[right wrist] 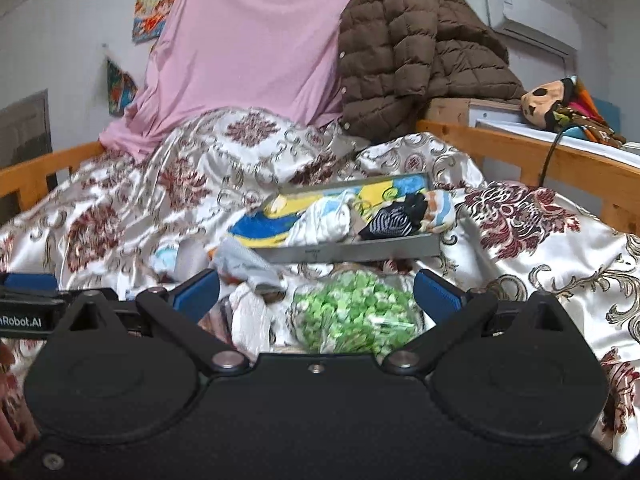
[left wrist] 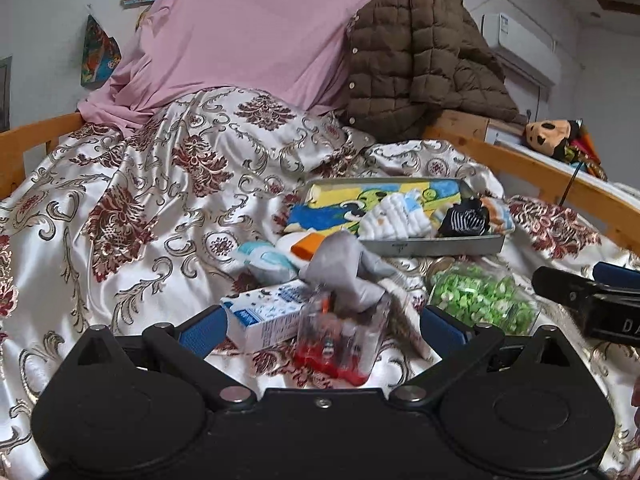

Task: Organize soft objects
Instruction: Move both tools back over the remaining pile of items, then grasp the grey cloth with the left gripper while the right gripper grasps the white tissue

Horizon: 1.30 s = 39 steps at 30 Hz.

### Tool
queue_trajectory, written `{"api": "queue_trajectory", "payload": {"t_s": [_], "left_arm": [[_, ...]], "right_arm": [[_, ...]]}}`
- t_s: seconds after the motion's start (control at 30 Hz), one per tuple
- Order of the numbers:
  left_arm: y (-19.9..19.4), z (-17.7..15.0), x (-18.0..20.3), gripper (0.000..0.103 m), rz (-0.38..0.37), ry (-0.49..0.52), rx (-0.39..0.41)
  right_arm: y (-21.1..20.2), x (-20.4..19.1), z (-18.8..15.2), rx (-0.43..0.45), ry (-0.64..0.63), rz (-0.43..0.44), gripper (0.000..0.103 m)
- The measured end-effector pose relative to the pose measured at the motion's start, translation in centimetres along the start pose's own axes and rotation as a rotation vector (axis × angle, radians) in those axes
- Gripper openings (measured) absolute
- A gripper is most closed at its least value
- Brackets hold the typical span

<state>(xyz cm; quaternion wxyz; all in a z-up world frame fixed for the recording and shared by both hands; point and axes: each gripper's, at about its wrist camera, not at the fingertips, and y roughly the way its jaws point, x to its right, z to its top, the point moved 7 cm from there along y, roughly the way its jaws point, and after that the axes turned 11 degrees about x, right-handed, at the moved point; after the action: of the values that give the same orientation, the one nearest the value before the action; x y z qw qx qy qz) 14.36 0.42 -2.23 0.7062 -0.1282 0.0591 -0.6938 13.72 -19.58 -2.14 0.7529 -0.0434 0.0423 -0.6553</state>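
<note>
A grey metal tray (left wrist: 436,245) (right wrist: 360,251) lies on the bed and holds a blue-yellow cloth (left wrist: 340,206), a white ribbed cloth (left wrist: 394,216) and a black striped sock (left wrist: 466,218) (right wrist: 394,218). In front of it lie a grey cloth (left wrist: 344,272) (right wrist: 248,266), an orange-white piece (left wrist: 306,246) and a light blue sock (left wrist: 264,260). My left gripper (left wrist: 322,326) is open and empty above a white carton (left wrist: 266,314) and a clear box (left wrist: 340,340). My right gripper (right wrist: 316,294) is open and empty over a clear jar of green bits (right wrist: 354,312) (left wrist: 484,298).
The bed is covered by a satin patterned quilt (left wrist: 160,200). A pink sheet (left wrist: 248,32) and a brown puffer jacket (left wrist: 424,60) pile at the back. Wooden bed rails (left wrist: 560,184) run along both sides. A plush toy (left wrist: 554,138) lies on a ledge at right.
</note>
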Motion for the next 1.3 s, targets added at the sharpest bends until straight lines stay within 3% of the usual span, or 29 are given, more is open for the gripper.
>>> {"api": "queue_trajectory", "payload": {"t_s": [0.47,1.3], "left_arm": [[0.5,-1.1,-1.2,0.102,0.094,0.006,-0.075],[1.7,-1.9,-1.9,0.102,0.166,0.002,-0.135]], "right_arm": [[1.1,-2.4,-2.0,-0.097,-0.083,0.049,0.102],[3.6,-2.5,-4.1,-0.197,-0.164,0.103,0.102]]}}
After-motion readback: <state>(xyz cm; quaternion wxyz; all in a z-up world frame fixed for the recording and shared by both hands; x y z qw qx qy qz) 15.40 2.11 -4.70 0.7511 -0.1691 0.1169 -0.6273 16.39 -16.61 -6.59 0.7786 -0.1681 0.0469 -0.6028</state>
